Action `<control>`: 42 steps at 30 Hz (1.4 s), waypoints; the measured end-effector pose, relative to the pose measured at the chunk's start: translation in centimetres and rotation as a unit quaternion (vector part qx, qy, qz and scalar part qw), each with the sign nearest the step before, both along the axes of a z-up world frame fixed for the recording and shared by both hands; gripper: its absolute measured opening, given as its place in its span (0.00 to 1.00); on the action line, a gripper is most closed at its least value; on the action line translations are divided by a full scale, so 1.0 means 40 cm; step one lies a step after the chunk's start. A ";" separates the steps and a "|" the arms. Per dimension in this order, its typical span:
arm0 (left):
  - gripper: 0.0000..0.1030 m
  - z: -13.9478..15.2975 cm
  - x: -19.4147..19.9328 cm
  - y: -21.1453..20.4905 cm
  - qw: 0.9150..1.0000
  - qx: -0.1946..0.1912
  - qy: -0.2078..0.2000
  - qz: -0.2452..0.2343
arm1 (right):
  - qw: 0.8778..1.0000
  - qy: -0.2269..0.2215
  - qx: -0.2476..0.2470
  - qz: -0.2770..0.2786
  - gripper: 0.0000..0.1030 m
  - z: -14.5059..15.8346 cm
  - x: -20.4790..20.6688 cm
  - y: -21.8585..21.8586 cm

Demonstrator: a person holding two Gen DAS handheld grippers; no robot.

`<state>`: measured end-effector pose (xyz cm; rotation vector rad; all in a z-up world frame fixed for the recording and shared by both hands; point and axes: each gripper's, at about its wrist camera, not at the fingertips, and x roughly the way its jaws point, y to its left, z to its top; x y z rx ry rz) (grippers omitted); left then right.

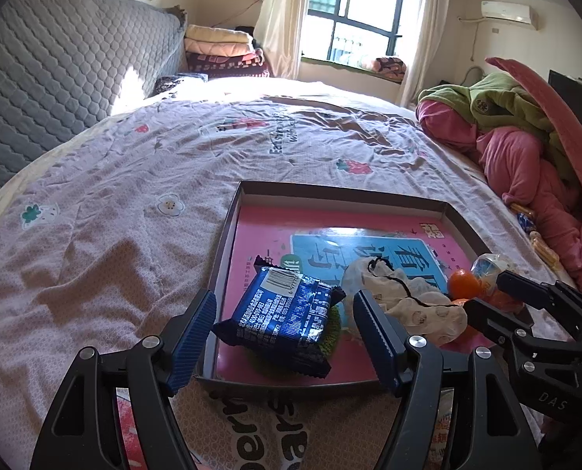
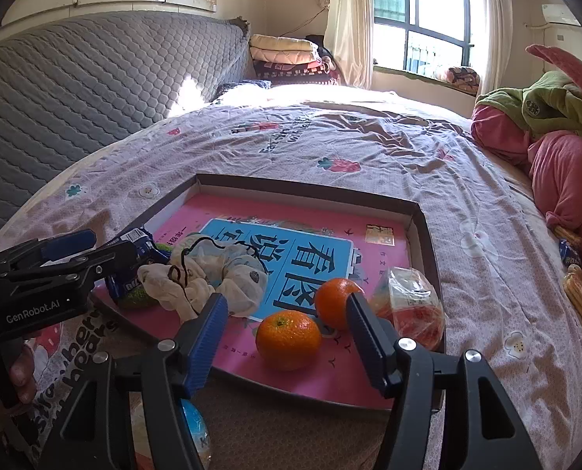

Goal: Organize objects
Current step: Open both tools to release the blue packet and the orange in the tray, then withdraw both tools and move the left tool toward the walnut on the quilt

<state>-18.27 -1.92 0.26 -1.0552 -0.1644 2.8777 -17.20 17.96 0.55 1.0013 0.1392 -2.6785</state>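
Daylit bedroom, sharp but heavily bowed by the fisheye.
You get sun from the window burning out the far bed; near bedding sits in soft shadow, and dark corners ring both views.

Shallow dark cardboard tray showing matt walls, glossy pink printed paper floor. Blue foil snack packet gleaming, crinkled. Two orange tangerines showing dimpled, slightly shiny peel. White crumpled cloth pouch looking soft, matt. Clear plastic bag glinting. Pink printed cotton bedsheet lying wrinkled, matt. Grey quilted fabric headboard looking padded.
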 end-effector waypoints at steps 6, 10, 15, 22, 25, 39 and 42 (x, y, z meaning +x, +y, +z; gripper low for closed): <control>0.75 0.031 0.024 0.006 1.000 -0.001 0.009 0.004 | 1.000 0.008 -0.009 0.004 0.63 0.019 0.010 0.005; 0.75 0.051 0.038 0.004 1.000 0.002 0.013 0.008 | 1.000 0.018 -0.011 0.004 0.64 0.034 0.019 0.011; 0.75 0.077 0.060 -0.002 1.000 0.005 0.018 0.013 | 0.999 0.029 -0.018 0.006 0.65 0.055 0.031 0.017; 0.76 0.104 0.107 -0.007 1.000 -0.002 0.023 0.017 | 0.999 0.043 -0.029 0.016 0.69 0.087 0.062 0.021; 0.76 0.112 0.130 -0.007 1.000 -0.009 0.023 0.018 | 0.998 0.047 -0.029 0.023 0.70 0.096 0.078 0.017; 0.76 0.086 0.251 0.020 0.999 -0.046 -0.003 0.001 | 0.998 0.052 -0.023 0.027 0.71 0.097 0.164 0.004; 0.76 0.058 0.268 0.024 0.999 -0.042 -0.020 -0.006 | 0.998 0.047 -0.019 0.027 0.71 0.087 0.184 0.002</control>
